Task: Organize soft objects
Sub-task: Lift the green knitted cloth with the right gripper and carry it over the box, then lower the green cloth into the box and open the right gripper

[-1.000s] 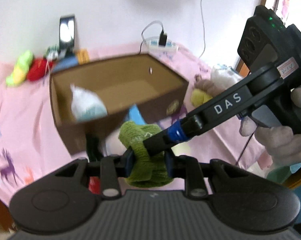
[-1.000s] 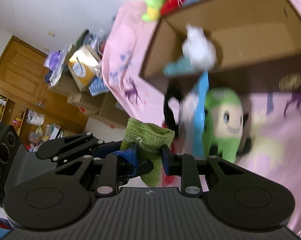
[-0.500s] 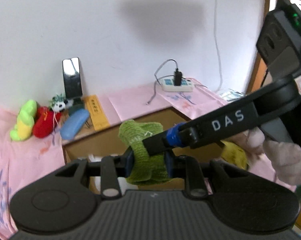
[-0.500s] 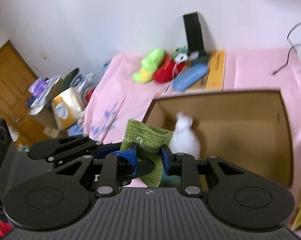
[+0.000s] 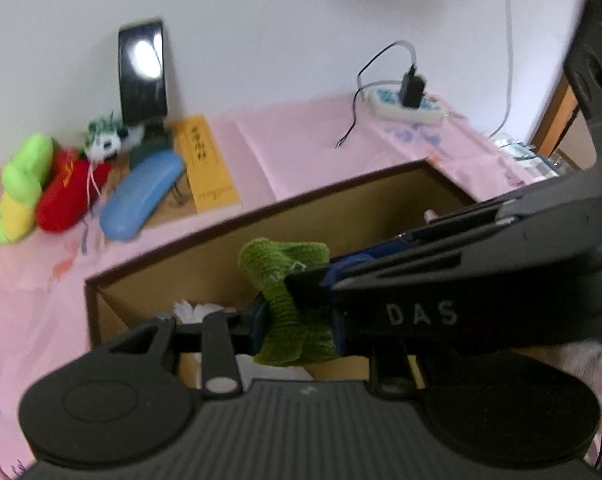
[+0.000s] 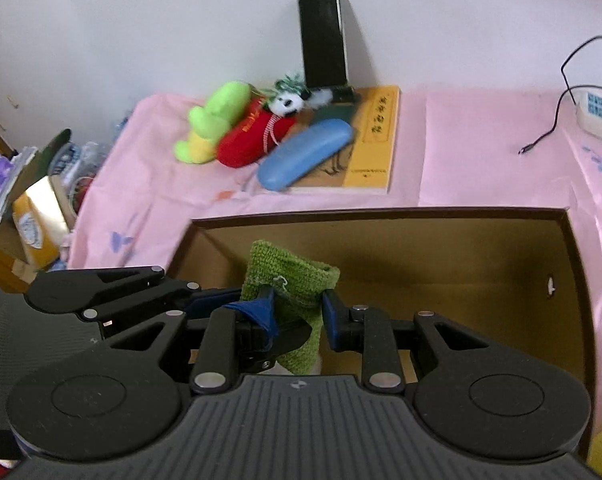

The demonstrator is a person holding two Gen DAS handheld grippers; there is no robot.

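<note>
A green knitted pouch (image 5: 289, 300) (image 6: 291, 276) hangs between both grippers above the open cardboard box (image 5: 261, 210) (image 6: 381, 213). My left gripper (image 5: 297, 326) is shut on its lower part. My right gripper (image 6: 297, 314) is shut on its upper edge. In the left wrist view the right gripper (image 5: 313, 280) reaches in from the right. In the right wrist view the left gripper (image 6: 257, 312) comes in from the left. A white soft object (image 5: 193, 310) lies in the box's near left corner, partly hidden.
On the pink cloth (image 6: 481, 148) behind the box lie a green-yellow plush (image 6: 213, 120), a red plush (image 6: 253, 136), a small panda toy (image 6: 287, 102), a blue case (image 6: 305, 154) and a yellow book (image 6: 375, 140). A phone (image 6: 325, 40) leans on the wall; a power strip (image 5: 405, 102) sits far right.
Both grippers have carried the green pouch from in front of the box to over its open top. The grip on the pouch looks the same.
</note>
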